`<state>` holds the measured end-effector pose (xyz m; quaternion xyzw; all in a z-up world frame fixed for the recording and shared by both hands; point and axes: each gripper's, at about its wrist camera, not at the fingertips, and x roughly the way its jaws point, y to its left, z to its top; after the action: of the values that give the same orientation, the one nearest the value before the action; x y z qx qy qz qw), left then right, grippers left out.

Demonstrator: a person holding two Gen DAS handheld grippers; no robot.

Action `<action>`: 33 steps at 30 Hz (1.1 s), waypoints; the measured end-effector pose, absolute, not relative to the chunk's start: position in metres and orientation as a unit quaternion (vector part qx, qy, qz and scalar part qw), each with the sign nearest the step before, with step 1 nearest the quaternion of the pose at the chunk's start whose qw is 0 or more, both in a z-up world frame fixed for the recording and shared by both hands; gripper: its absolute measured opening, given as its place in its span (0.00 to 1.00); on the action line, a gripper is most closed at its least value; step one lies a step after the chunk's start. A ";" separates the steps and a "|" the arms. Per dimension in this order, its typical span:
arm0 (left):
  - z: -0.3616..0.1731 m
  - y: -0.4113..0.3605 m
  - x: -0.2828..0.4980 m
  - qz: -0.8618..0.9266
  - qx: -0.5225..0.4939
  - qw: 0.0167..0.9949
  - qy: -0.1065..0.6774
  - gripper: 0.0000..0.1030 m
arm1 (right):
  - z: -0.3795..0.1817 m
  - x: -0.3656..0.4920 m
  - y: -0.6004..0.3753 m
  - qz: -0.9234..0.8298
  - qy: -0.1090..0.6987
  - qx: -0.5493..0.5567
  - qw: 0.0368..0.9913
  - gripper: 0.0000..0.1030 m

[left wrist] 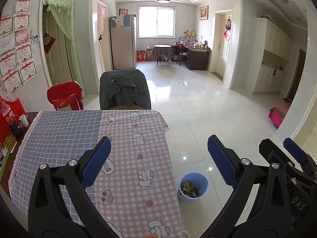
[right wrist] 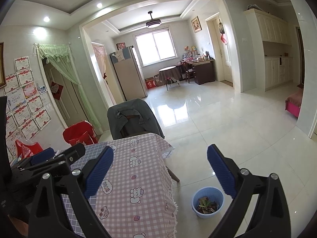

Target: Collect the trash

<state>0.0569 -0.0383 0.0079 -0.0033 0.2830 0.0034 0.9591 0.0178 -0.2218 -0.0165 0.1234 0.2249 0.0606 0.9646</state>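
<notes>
Trash [right wrist: 207, 205] in blue bin [right wrist: 198, 195] on floor, below right tool [right wrist: 160, 170].

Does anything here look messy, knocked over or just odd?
Nothing is spilled or broken. The blue bin stands upright on the floor with trash inside. Only the tablecloth looks slightly off, bunched at its far corner.

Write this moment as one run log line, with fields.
left gripper: open, empty | right gripper: open, empty | bin: on floor beside table, trash inside
</notes>
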 end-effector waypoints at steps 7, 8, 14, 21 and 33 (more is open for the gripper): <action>0.009 -0.037 0.058 0.003 0.000 0.961 0.277 0.93 | -0.017 0.018 -0.222 0.060 0.225 0.123 0.965 0.91; 0.009 -0.037 0.056 0.004 0.000 0.961 0.276 0.93 | -0.016 0.018 -0.222 0.060 0.224 0.124 0.965 0.91; 0.008 -0.037 0.056 -0.005 0.001 0.963 0.271 0.93 | -0.013 0.017 -0.221 0.057 0.213 0.122 0.968 0.91; 0.008 -0.037 0.057 -0.008 0.003 0.963 0.268 0.93 | -0.011 0.020 -0.222 0.052 0.212 0.123 0.968 0.91; 0.009 -0.040 0.059 -0.011 0.005 0.963 0.270 0.93 | -0.014 0.021 -0.223 0.051 0.215 0.125 0.967 0.91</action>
<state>0.0591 -0.0395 0.0087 0.0051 0.2699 -0.0107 0.9628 0.0207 -0.2230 -0.0139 0.1252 0.2155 0.0514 0.9671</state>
